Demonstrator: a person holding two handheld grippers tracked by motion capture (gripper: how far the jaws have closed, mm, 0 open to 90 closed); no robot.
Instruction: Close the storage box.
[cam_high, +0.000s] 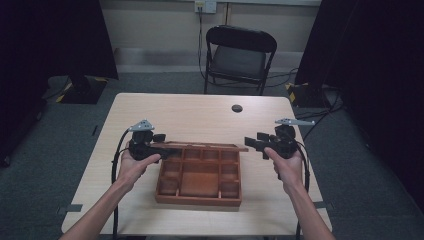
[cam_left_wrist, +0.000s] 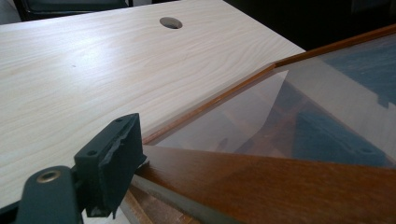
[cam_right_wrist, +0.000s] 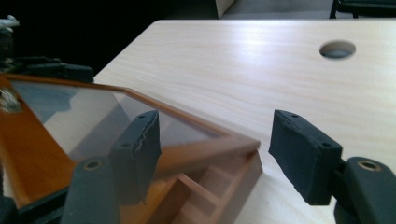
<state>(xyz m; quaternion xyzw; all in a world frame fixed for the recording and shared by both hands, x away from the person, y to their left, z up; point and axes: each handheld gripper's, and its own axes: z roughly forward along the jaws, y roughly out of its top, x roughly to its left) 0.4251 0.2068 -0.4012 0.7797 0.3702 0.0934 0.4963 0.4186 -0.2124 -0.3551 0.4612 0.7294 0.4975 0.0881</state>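
A brown wooden box (cam_high: 199, 199) with several compartments lies on the table. Its glass-paned lid (cam_high: 200, 146) is raised and held level above the box's far side. My left gripper (cam_high: 161, 145) is shut on the lid's left frame (cam_left_wrist: 261, 186); one of its fingers (cam_left_wrist: 112, 161) presses the wood and the other is hidden under it. My right gripper (cam_high: 251, 143) stands open at the lid's right corner (cam_right_wrist: 243, 142), which lies between its fingers (cam_right_wrist: 303, 158) without being clamped.
The pale wooden table (cam_high: 190, 112) has a round cable hole (cam_high: 237, 108) near its far edge. A black folding chair (cam_high: 239, 55) stands behind the table. Dark curtains hang on both sides.
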